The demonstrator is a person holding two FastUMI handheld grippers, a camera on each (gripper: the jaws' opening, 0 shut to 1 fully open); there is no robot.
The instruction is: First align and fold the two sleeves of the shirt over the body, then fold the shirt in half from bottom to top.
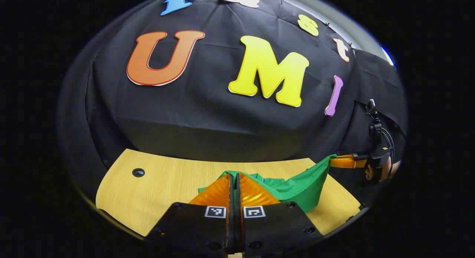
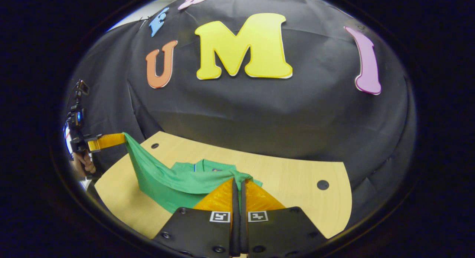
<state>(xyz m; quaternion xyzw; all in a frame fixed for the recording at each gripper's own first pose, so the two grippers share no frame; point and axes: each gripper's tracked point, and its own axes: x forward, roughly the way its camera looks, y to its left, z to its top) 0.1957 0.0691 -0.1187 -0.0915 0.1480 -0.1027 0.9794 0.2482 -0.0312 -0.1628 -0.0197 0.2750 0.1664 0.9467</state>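
1. The shirt (image 2: 174, 182) is green, with a collar and a thin blue line near the neck.
2. Its lower edge is lifted off the table (image 2: 297, 176) and stretched taut in the air.
3. Its collar end lies flat on the table, creased where the cloth rises.

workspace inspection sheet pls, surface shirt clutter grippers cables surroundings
surface: light wooden table with dark round holes.
job's things: green shirt partly lifted off the table, held at two points and stretched between the grippers.
clutter: nothing seen.
grippers: left hand-held gripper shut on the shirt; right hand-held gripper shut on the shirt; a hand holds the left one.
cables: a dark cable loops at the right gripper.
surroundings: black cloth wall behind the table.
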